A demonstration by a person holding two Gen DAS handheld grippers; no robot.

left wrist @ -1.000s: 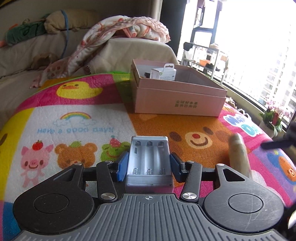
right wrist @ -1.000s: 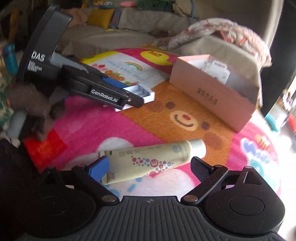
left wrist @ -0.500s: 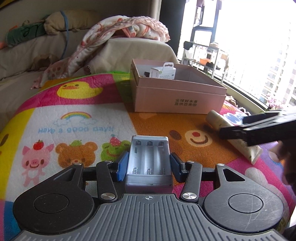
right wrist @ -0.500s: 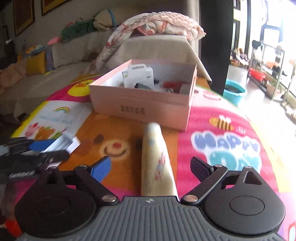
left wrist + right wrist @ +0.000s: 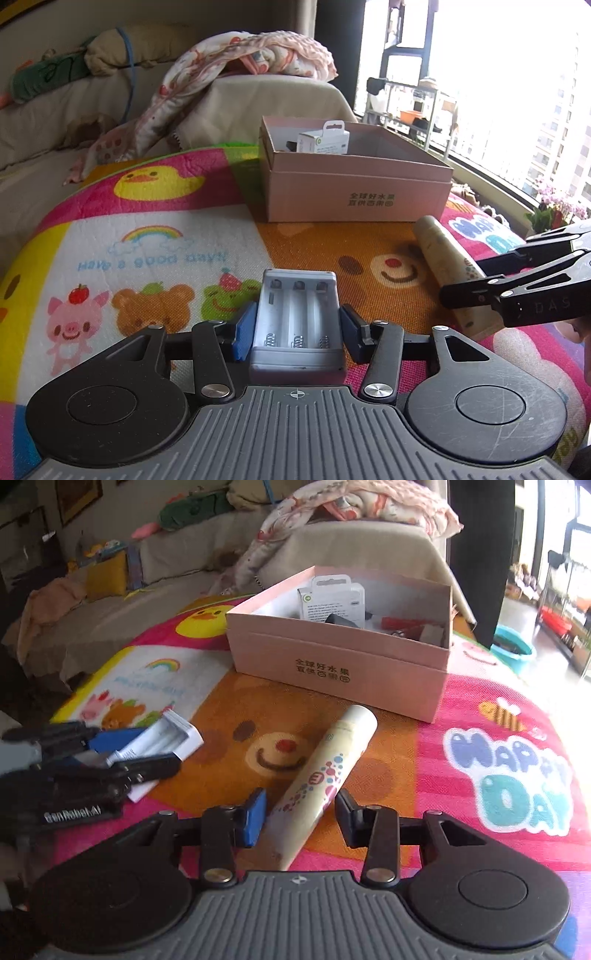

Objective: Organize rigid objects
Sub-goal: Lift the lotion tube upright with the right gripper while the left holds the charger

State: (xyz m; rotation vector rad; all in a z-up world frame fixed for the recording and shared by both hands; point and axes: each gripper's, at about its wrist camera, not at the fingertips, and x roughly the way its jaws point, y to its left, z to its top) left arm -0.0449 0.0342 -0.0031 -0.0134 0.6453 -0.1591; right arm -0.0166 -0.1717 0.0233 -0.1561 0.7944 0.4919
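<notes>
two grippers at work on a cartoon play mat

a bright play mat (image 5: 480,709) printed with bears, a duck and "happy day" covers the surface, with a cloth-draped sofa (image 5: 44,122) behind and tall windows to one side. a pink cardboard box (image 5: 343,664) stands open on the mat, holding a white packet (image 5: 332,602) and a few small dark and red items.

in front of the box, the left gripper (image 5: 295,325) is clenched on a grey battery holder (image 5: 297,321), its pads pressing both long sides, three empty slots facing up.

also in front of the box, off to one side of the holder, a cream tube (image 5: 321,775) lies on the mat, cap end toward the box. the right gripper (image 5: 299,812) straddles its lower end; its jaws have just been closing and now sit against the tube's sides, grasping it.
</notes>
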